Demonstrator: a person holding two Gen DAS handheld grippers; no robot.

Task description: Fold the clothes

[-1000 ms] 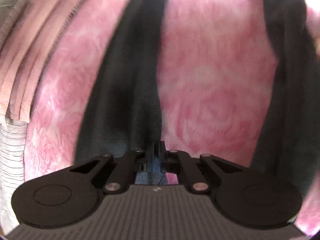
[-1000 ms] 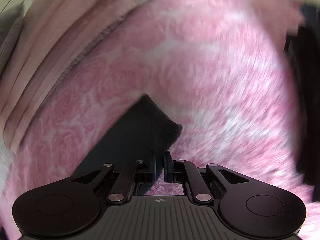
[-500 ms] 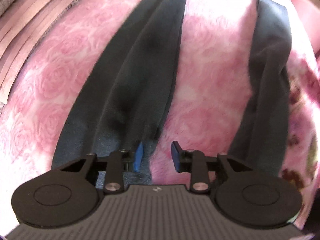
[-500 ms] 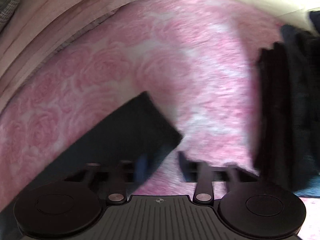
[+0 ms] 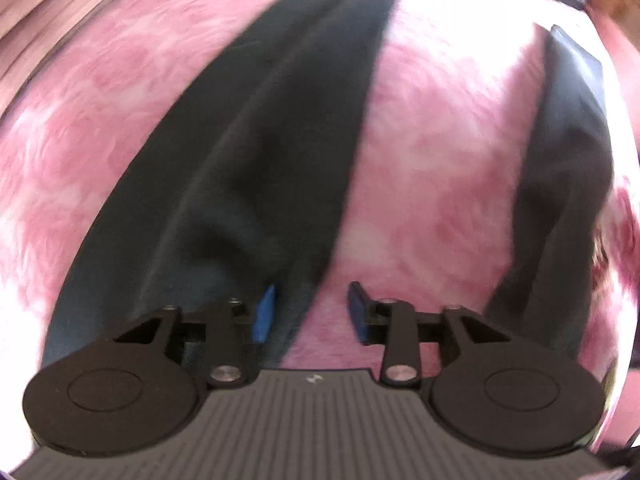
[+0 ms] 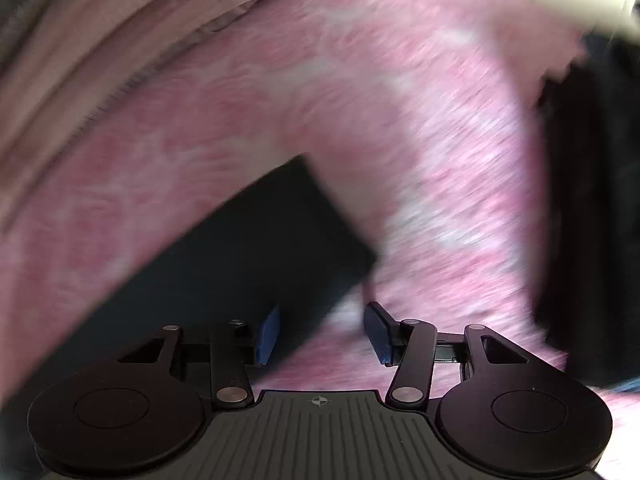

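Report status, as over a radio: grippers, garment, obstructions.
Left gripper open, right gripper open, neither holding. Dark trousers flat on pink blanket, legs spread apart. Dark clothes pile at right; nothing blocking.

Motion blur smears the right wrist view: the rose print of the pink blanket (image 6: 420,128) dissolves into streaks, and the dark pile (image 6: 580,220) at the right edge is cut off, its make-up unreadable. The left wrist view crops the dark garment (image 5: 272,152) at the top edge, beneath the gripper body.
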